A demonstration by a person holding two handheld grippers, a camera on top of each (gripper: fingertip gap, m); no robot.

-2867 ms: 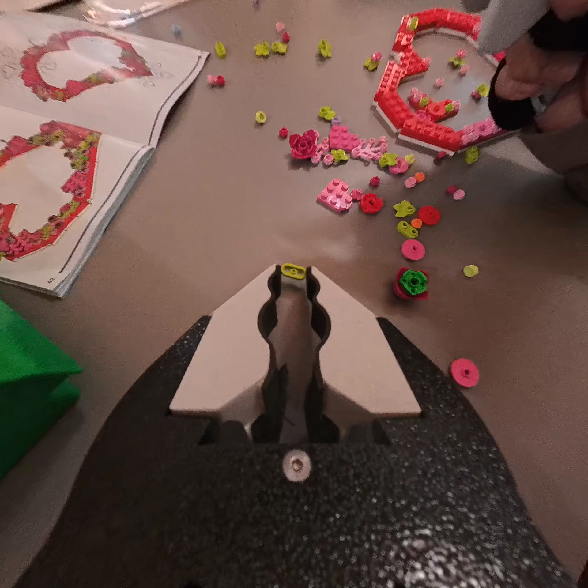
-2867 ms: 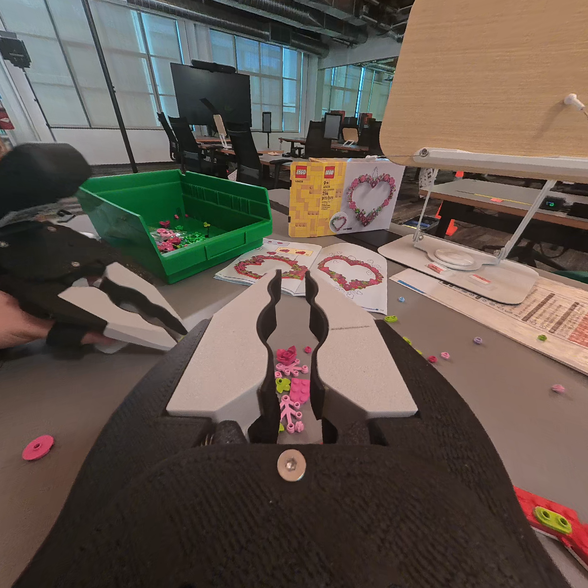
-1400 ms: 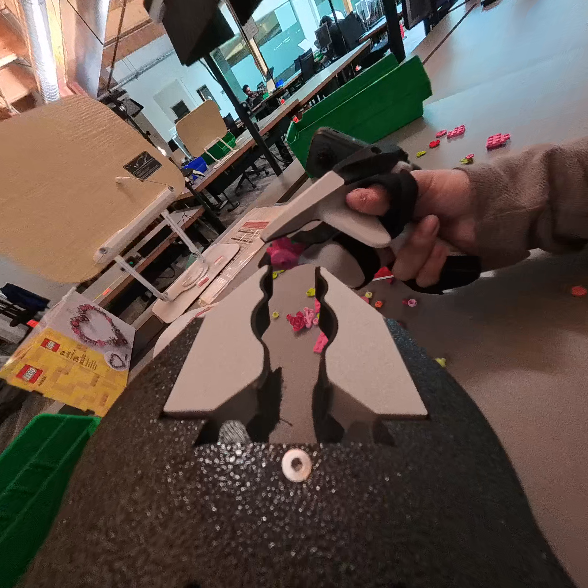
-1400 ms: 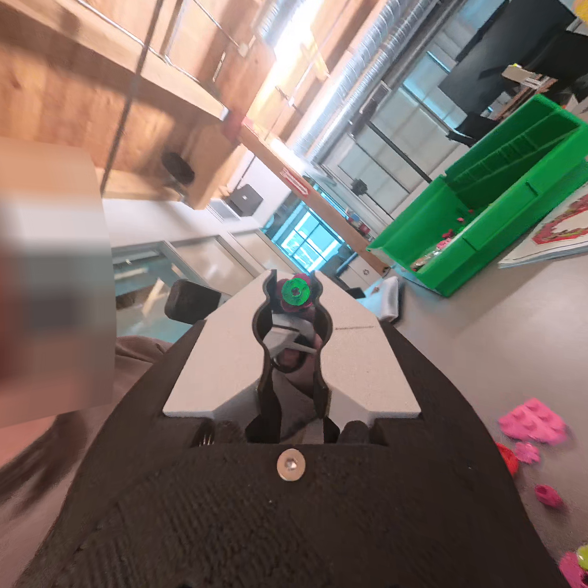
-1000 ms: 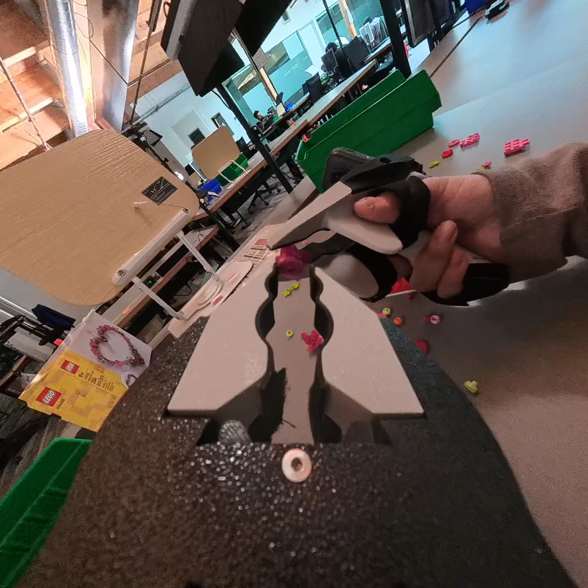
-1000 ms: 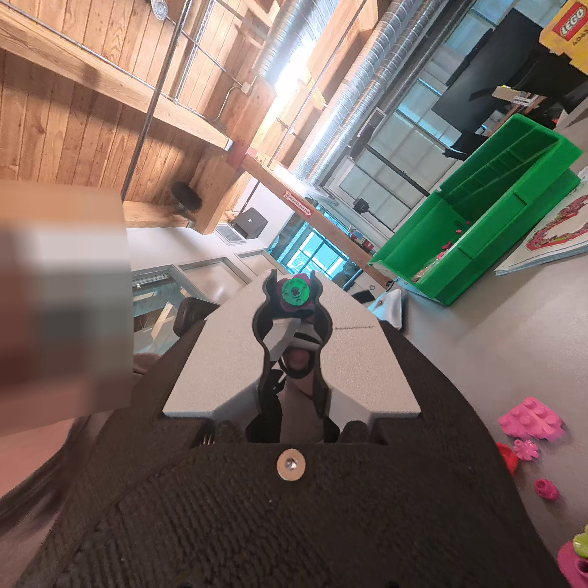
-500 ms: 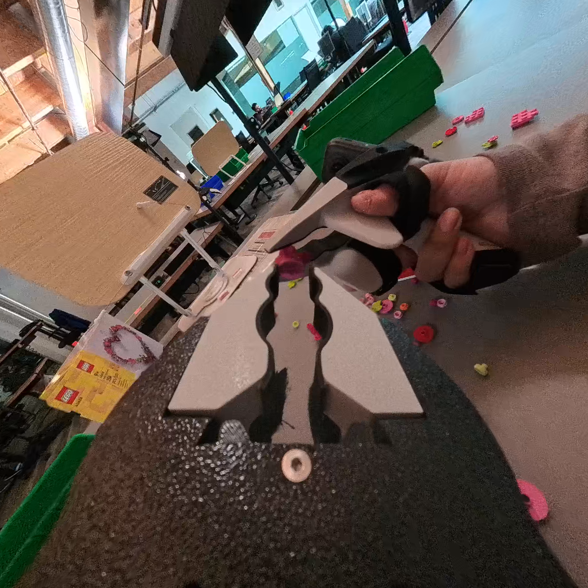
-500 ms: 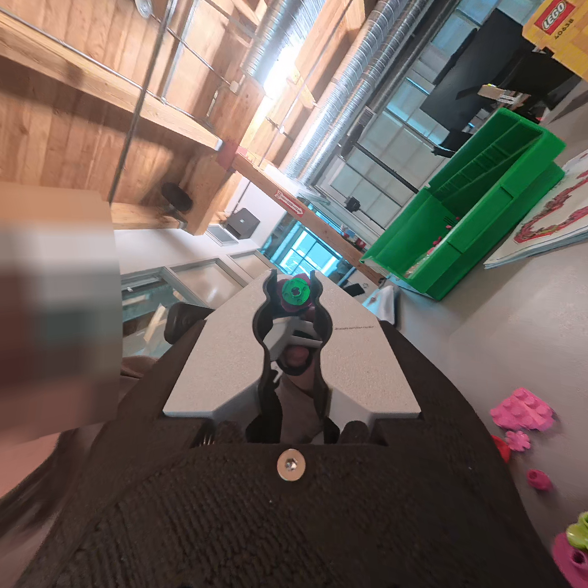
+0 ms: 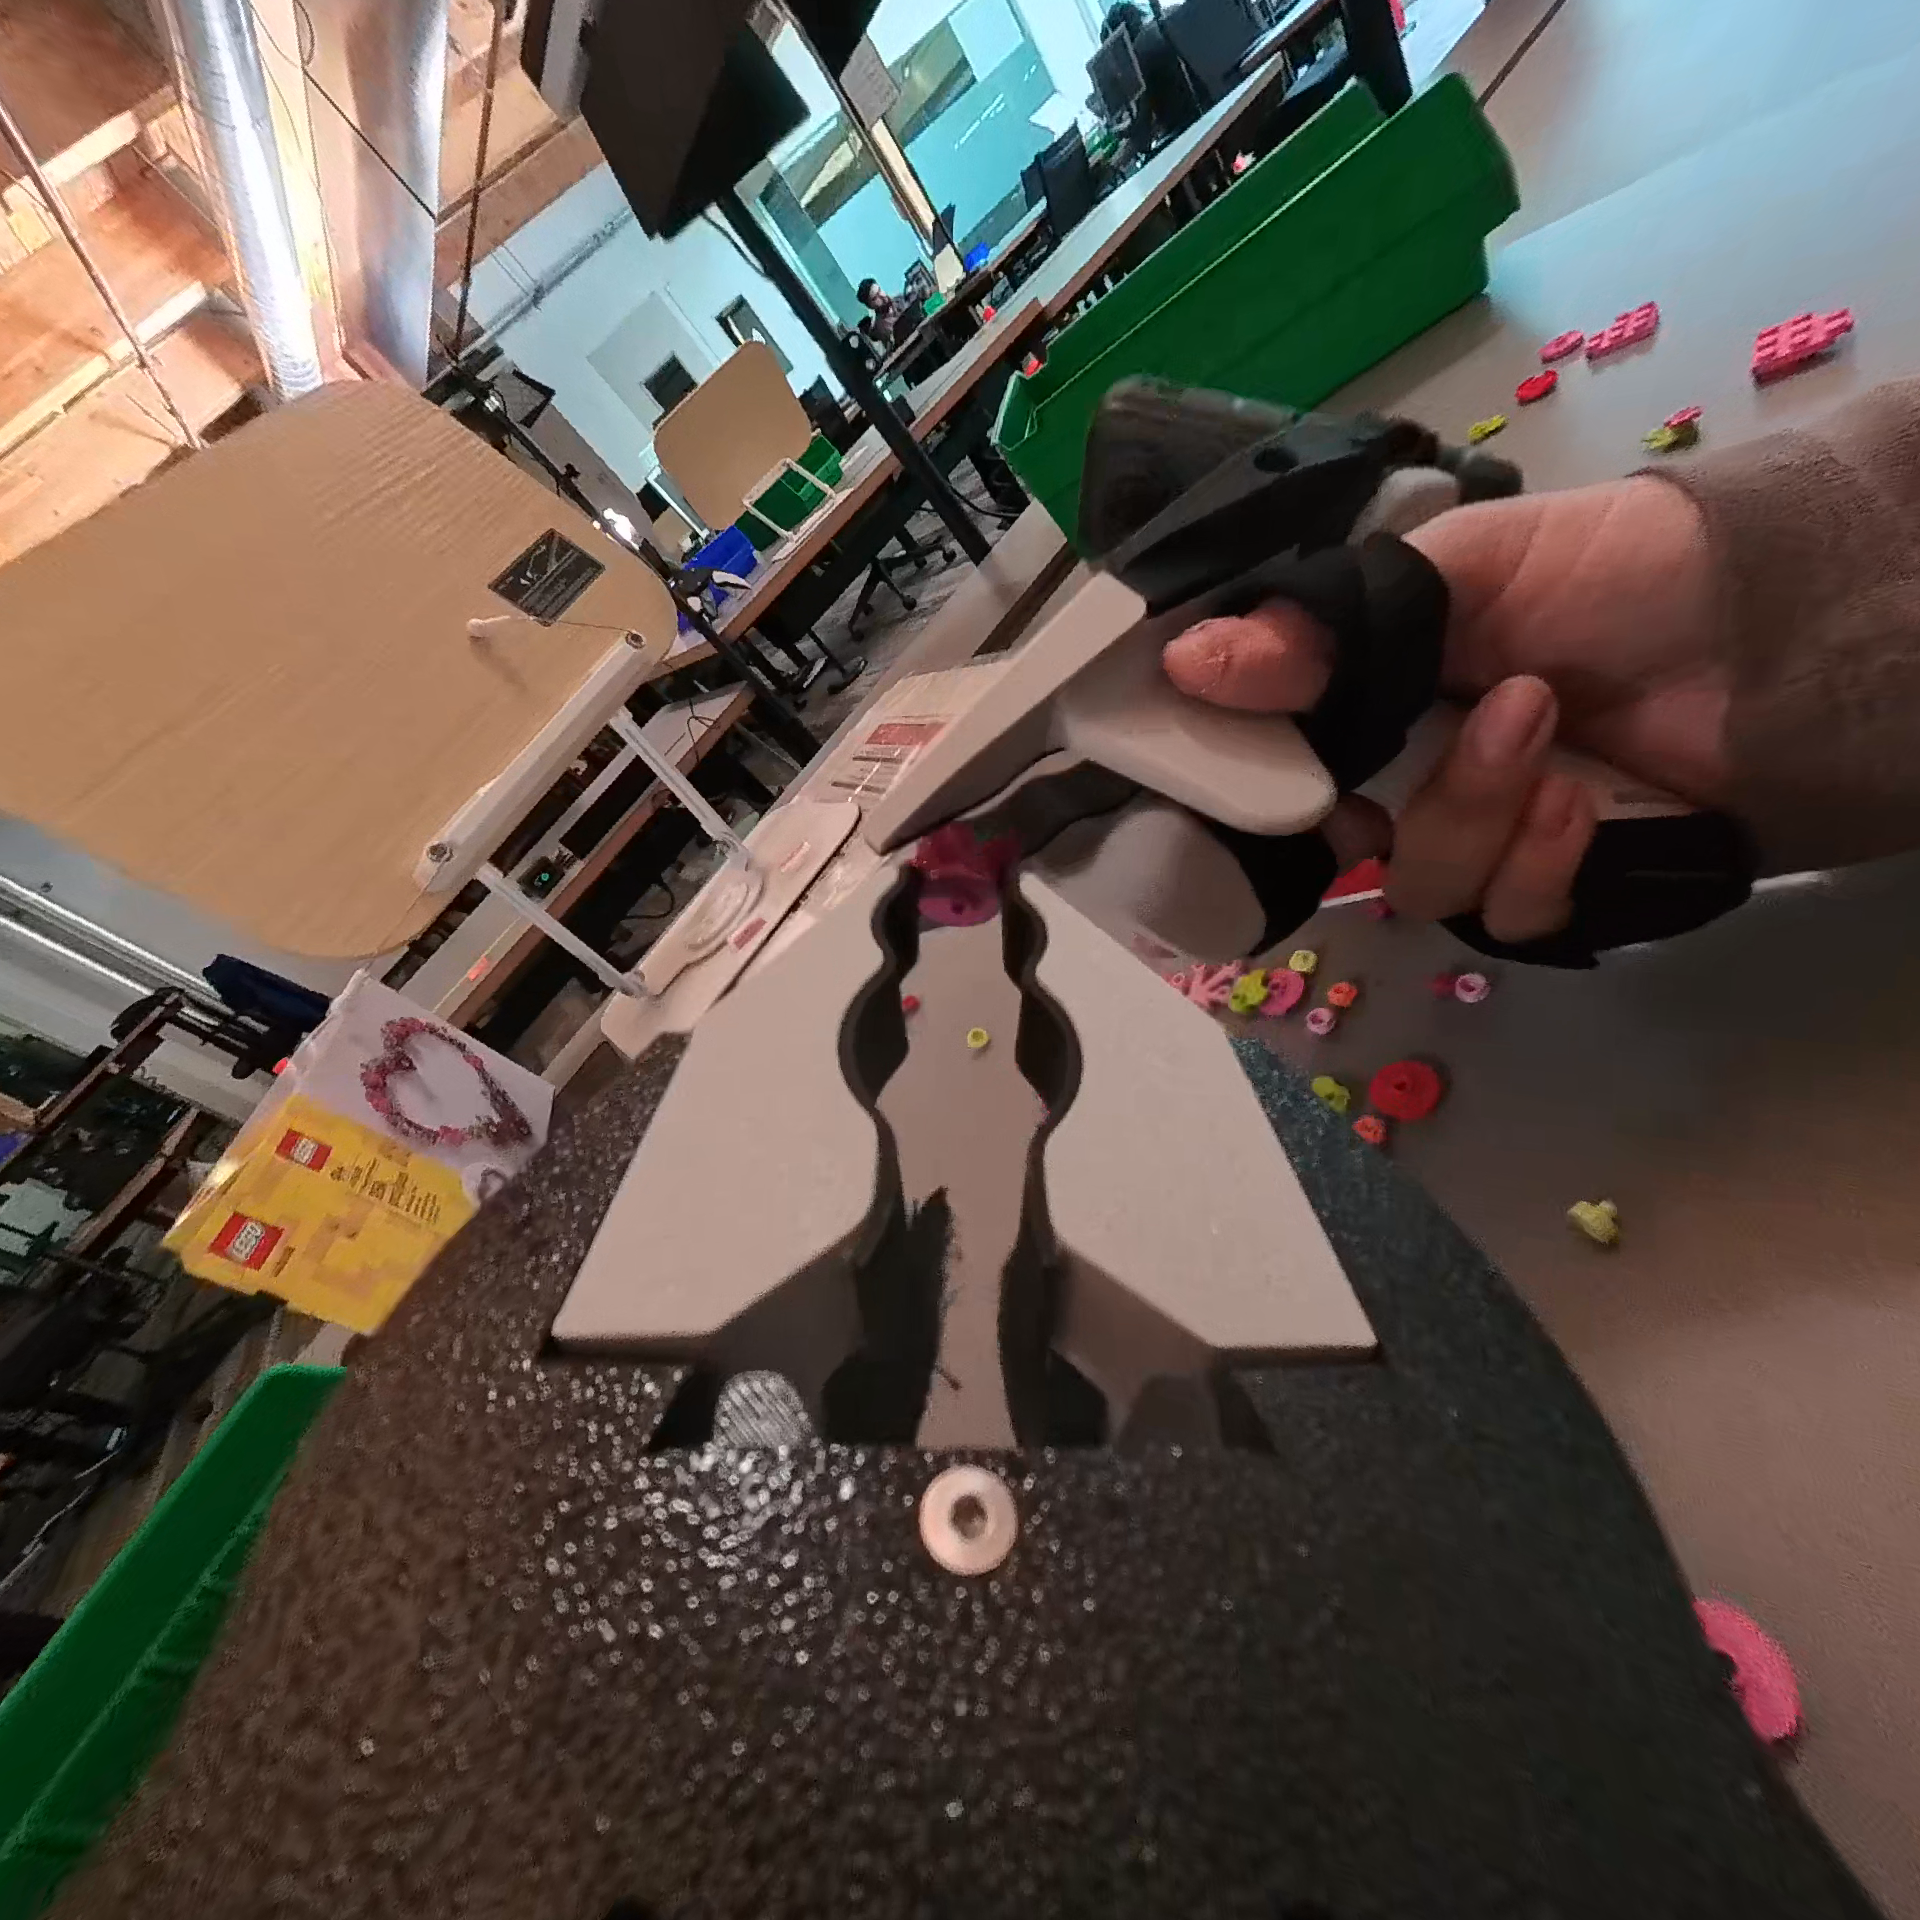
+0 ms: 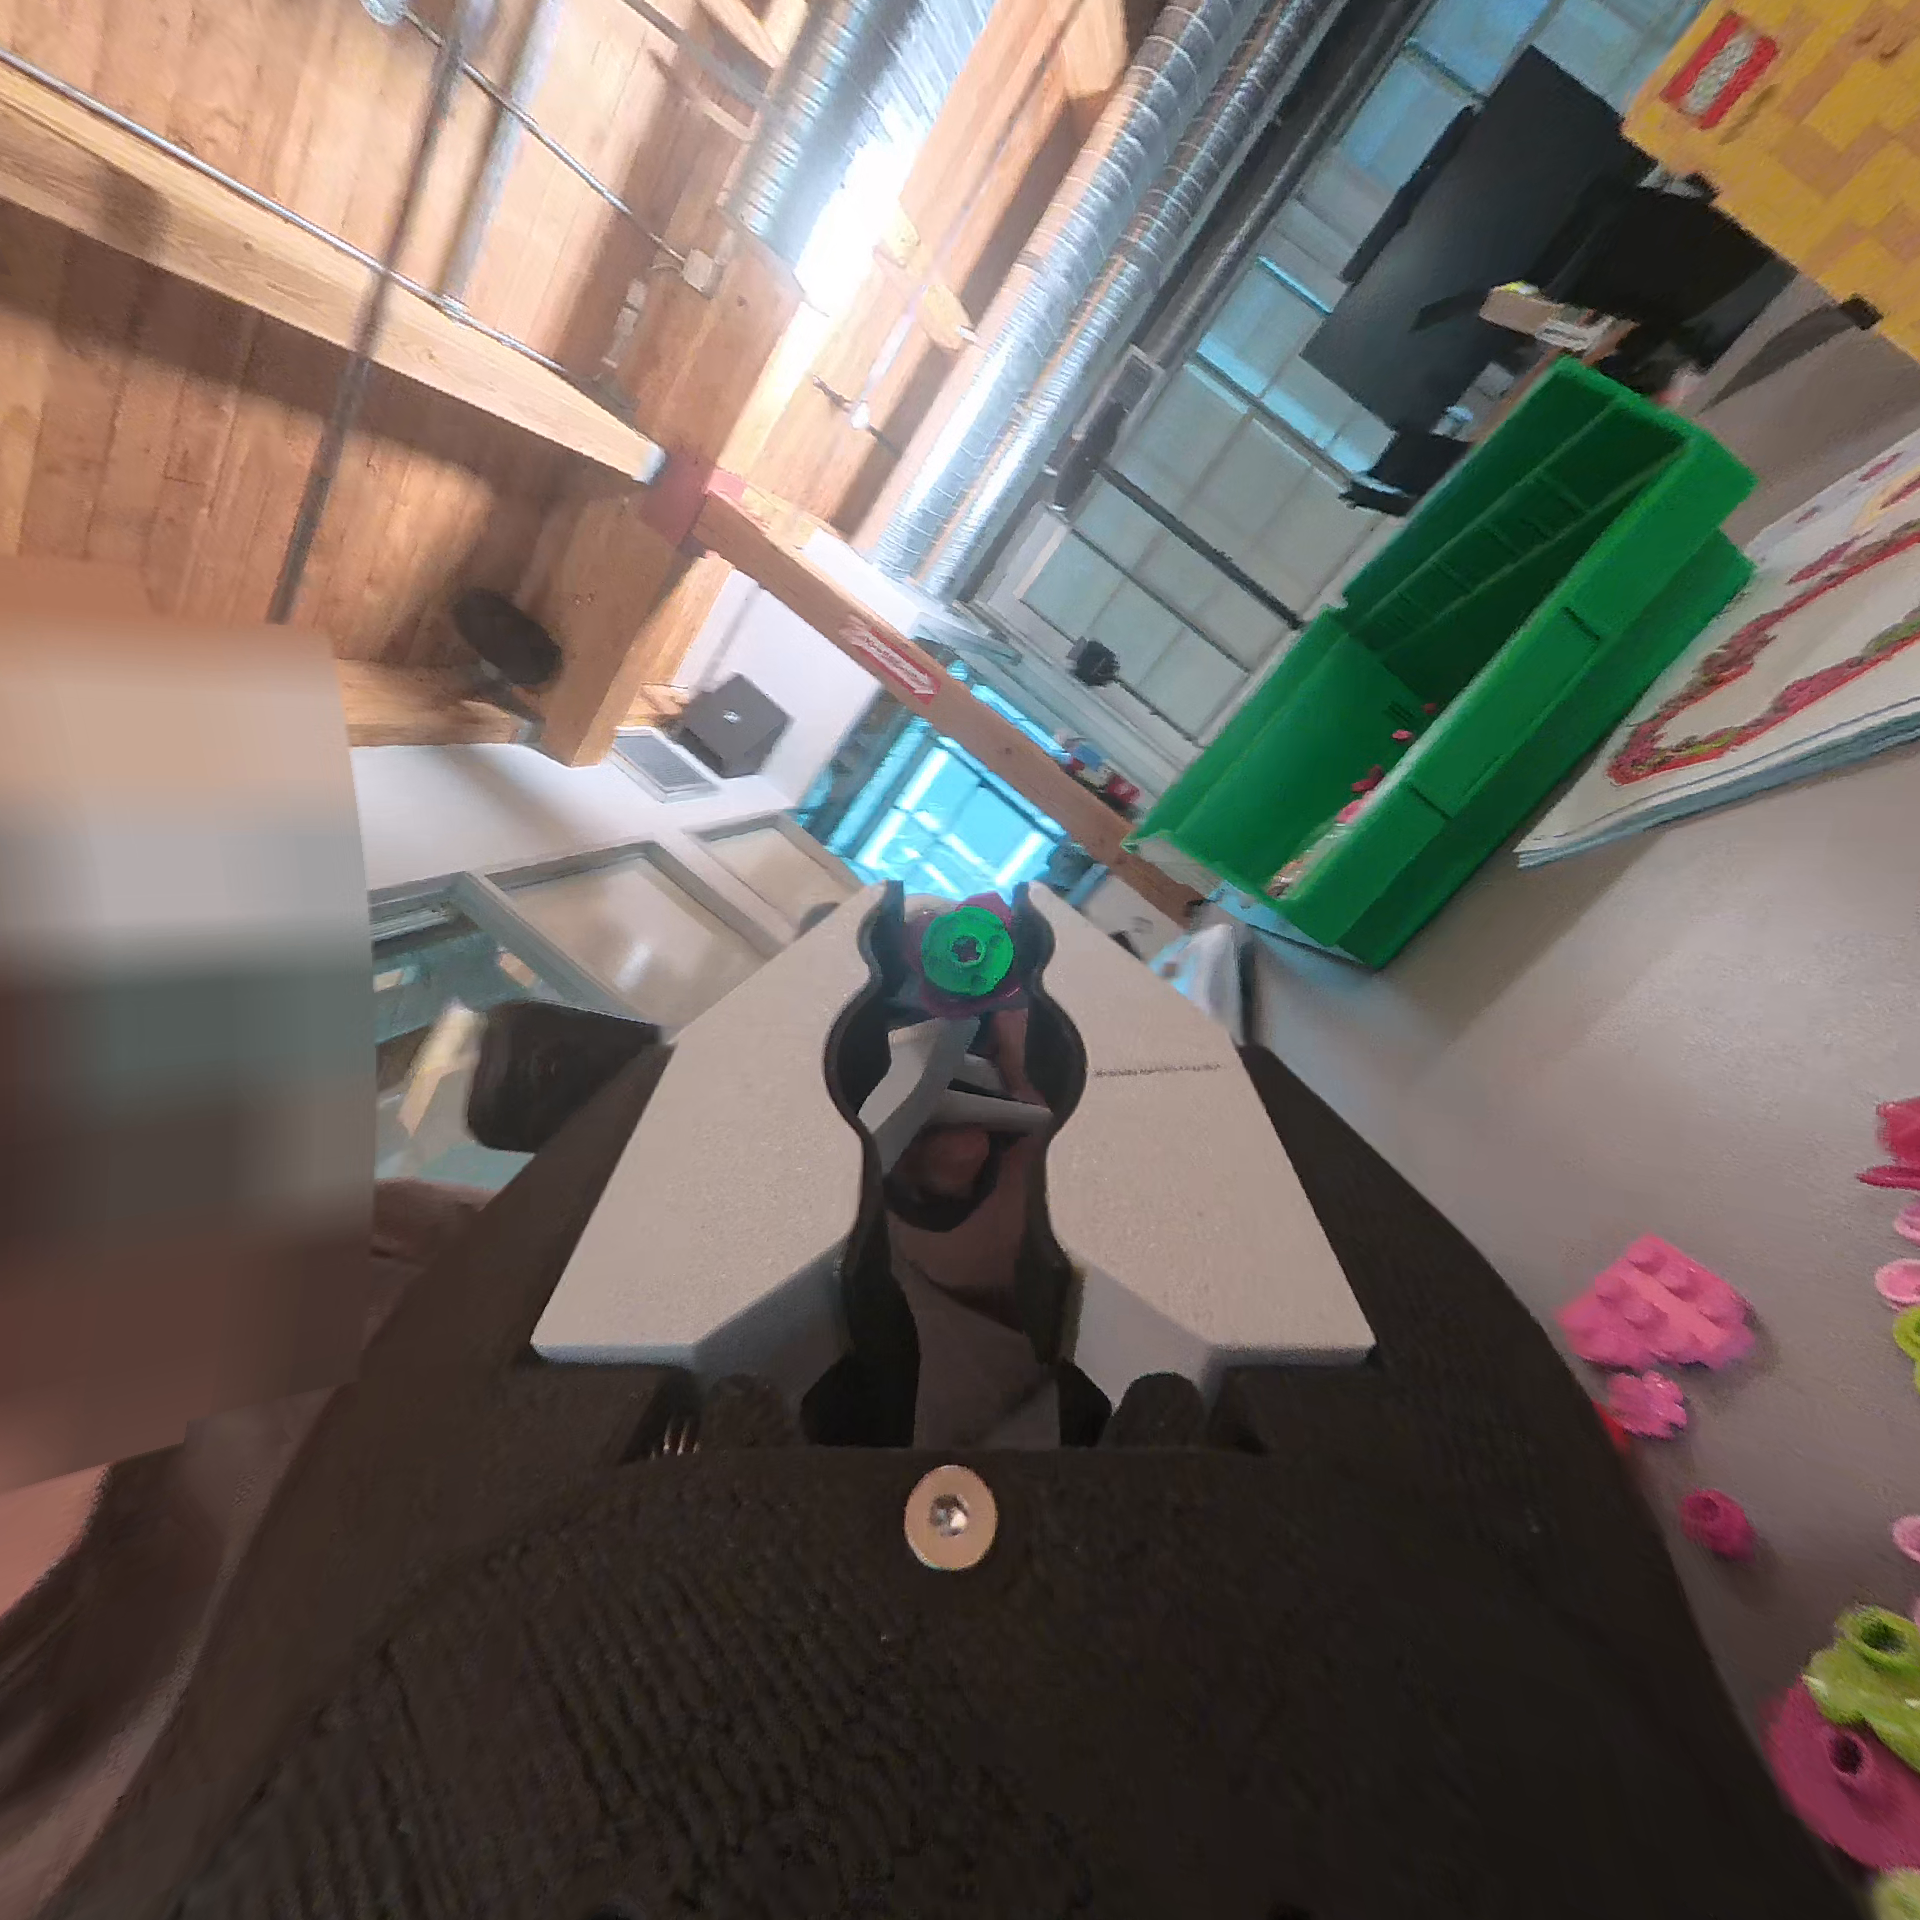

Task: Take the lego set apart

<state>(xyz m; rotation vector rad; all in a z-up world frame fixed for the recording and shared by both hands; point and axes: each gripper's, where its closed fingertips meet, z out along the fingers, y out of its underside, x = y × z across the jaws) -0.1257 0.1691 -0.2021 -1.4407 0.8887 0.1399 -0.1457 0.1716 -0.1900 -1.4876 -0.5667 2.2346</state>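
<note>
A magenta flower [image 9: 961, 878] with a round green piece [image 10: 966, 951] on it is held in the air between both grippers. My left gripper [image 9: 963, 894] is shut on the magenta flower at its tips. My right gripper [image 10: 954, 916] is shut on the same flower from the opposite side, with the green piece facing its camera. In the left wrist view, the right gripper [image 9: 940, 844] comes in from the right, held by a hand [image 9: 1538, 644]. The left gripper's fingers [image 10: 925, 1081] show behind the flower in the right wrist view.
Loose pink, red and lime pieces [image 9: 1403, 1086] lie on the grey table, with a pink plate [image 10: 1652, 1314] at the right. A green bin [image 10: 1455, 675] and open instruction booklet [image 10: 1766, 707] stand farther off. A yellow set box [image 9: 332, 1226] and a wooden lamp panel [image 9: 260, 675] are at left. Both grippers' tips are close together, under 4 cm apart. Left tips and right tips are each some 12 centimeters from the pink plate [image 10: 1652, 1314].
Both grippers rose off the table and met in the air on the flower; the left no longer holds the lime piece. Over the last second they shifted only slightly.
</note>
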